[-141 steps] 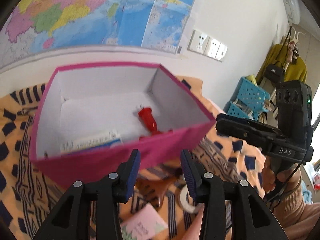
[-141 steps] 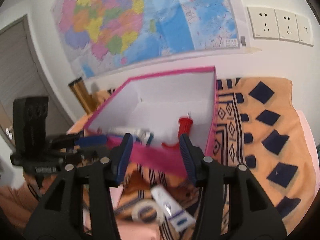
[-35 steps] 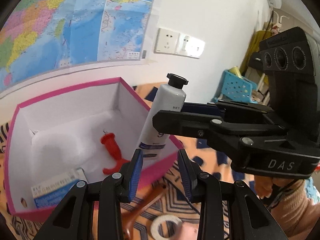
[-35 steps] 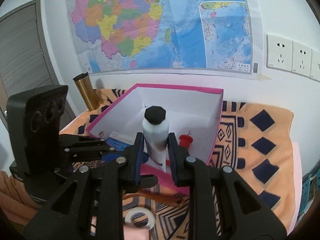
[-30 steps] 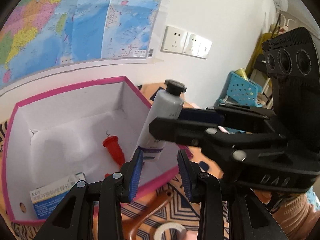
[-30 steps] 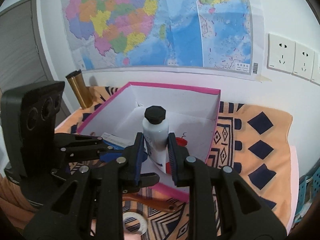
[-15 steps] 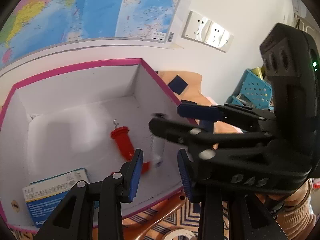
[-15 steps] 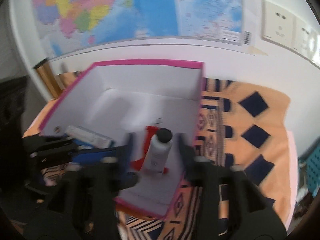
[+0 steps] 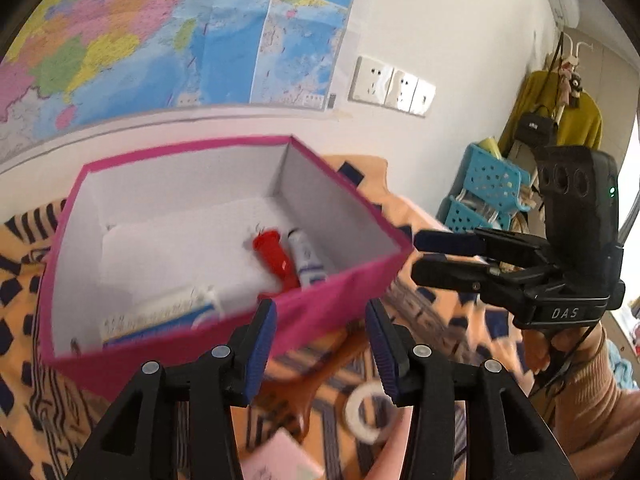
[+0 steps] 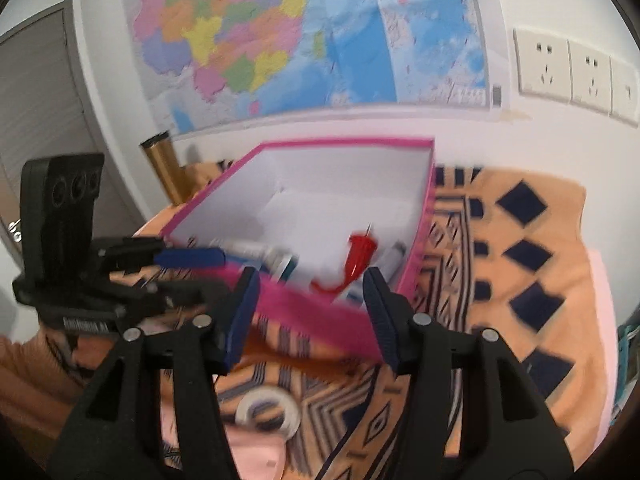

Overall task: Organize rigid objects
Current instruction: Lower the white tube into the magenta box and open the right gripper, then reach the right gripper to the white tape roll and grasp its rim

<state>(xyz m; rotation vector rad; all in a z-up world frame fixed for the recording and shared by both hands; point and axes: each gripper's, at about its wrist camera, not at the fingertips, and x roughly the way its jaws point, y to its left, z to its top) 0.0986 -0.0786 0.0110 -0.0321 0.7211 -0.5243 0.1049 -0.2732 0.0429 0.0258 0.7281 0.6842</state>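
A pink box (image 9: 352,276) with a white inside stands on the patterned cloth. In it lie a white tube (image 9: 306,258), a red pushpin-shaped piece (image 9: 272,254) and a blue-and-white carton (image 9: 160,316). My left gripper (image 9: 320,344) is open and empty in front of the box's near wall. My right gripper (image 10: 308,316) is open and empty before the box (image 10: 424,248); it also shows in the left wrist view (image 9: 448,256). The tube (image 10: 394,260) and red piece (image 10: 360,256) show in the right wrist view.
A roll of white tape (image 9: 366,412) (image 10: 268,412), a wooden-handled item (image 9: 316,384) and a pink card (image 9: 280,460) lie on the cloth in front of the box. A gold cylinder (image 10: 164,168) stands at the back left. Blue baskets (image 9: 488,192) are at the right.
My right gripper has opened and let go of the white tube, which now lies in the box beside the red piece. Both grippers have drawn back from the box.
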